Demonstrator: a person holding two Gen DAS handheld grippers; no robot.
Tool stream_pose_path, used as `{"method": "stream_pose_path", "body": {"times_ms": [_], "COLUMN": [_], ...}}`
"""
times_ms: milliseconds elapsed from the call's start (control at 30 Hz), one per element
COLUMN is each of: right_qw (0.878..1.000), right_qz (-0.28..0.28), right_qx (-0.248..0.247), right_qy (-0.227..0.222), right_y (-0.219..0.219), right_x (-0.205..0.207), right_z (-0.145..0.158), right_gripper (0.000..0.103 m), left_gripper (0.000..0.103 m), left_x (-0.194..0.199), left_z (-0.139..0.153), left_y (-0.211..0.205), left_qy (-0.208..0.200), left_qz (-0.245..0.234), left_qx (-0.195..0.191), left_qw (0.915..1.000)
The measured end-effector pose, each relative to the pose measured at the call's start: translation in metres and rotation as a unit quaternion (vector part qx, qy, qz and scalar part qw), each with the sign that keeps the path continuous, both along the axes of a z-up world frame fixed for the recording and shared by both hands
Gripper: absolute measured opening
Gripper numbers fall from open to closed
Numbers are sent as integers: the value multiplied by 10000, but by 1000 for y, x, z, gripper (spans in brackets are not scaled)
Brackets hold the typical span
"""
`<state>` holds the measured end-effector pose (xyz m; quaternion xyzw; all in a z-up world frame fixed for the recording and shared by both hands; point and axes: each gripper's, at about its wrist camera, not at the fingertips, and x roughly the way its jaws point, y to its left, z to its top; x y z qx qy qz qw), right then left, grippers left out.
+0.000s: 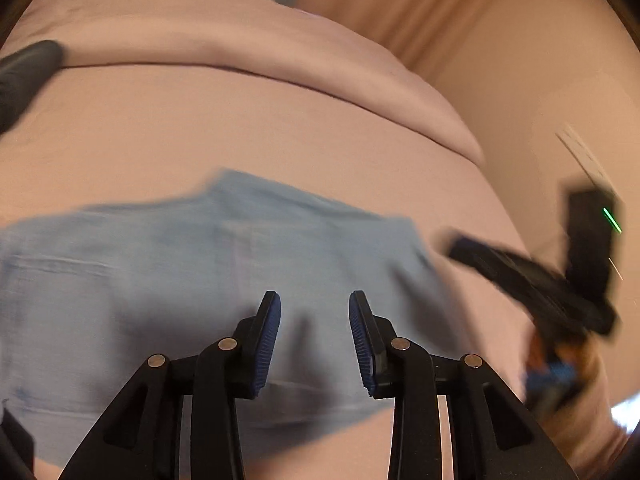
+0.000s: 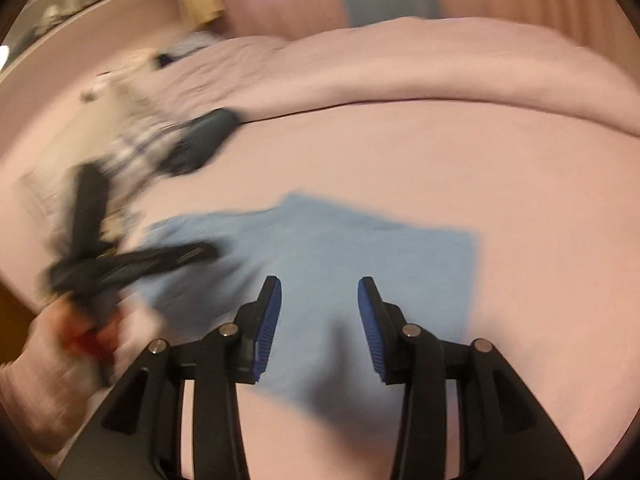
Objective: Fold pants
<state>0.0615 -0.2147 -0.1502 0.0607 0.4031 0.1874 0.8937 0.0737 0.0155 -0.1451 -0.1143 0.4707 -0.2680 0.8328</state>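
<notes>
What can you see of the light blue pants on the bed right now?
The pants are light blue, of thin woven-looking cloth, folded into a compact, roughly rectangular bundle lying flat on the pink bedsheet. A stitched seam line shows near one end in the left wrist view. Motion blur hides finer detail. Both the left gripper and right gripper have jaws apart above the cloth, gripping nothing.

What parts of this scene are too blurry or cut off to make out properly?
- Left wrist view: the blue pants run off the left edge; motion blur hides their seams.
- Left wrist view: the right hand-held gripper is smeared.
- Right wrist view: the clutter beside the dark item is blurred beyond naming.
</notes>
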Motion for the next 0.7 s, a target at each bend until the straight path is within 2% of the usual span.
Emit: {"method": "stream_pose_path", "body": {"times_ms": [133, 233, 300, 400, 467, 567, 633, 700], "right_qw": [9963, 9900, 9921, 9911, 9920, 9958, 9970, 9969], "right_qz": [-399, -524, -513, -431, -467, -324, -123, 41], "right_qx": [-677, -944, -894, -980, -908, -783, -724, -722], "right_qy": [355, 912, 715, 793, 746, 358, 244, 314], "right_y": [4, 11, 12, 9, 2, 4, 7, 8], "right_x": [53, 60, 56, 54, 41, 7, -22, -47], "right_z": [-29, -60, -61, -54, -40, -22, -13, -15], "right_gripper": [32, 27, 27, 27, 29, 31, 31, 30], "left_gripper": [33, 33, 33, 33, 33, 33, 33, 33], "left_x": [-10, -14, -17, -13, -14, -20, -19, -15], "left_z": [-22, -45, -51, -45, -33, -24, -31, -45], "left_y": [-56, -88, -94, -78, -58, -29, -15, -6], "left_qy": [128, 367, 170, 400, 212, -93, -49, 158], "left_qz": [-529, -852, -852, -867, -672, -413, -287, -137], "left_qx": [-90, 163, 330, 91, -41, 170, 316, 390], "left_qw": [9985, 9956, 9957, 9954, 9975, 9990, 9991, 9990]}}
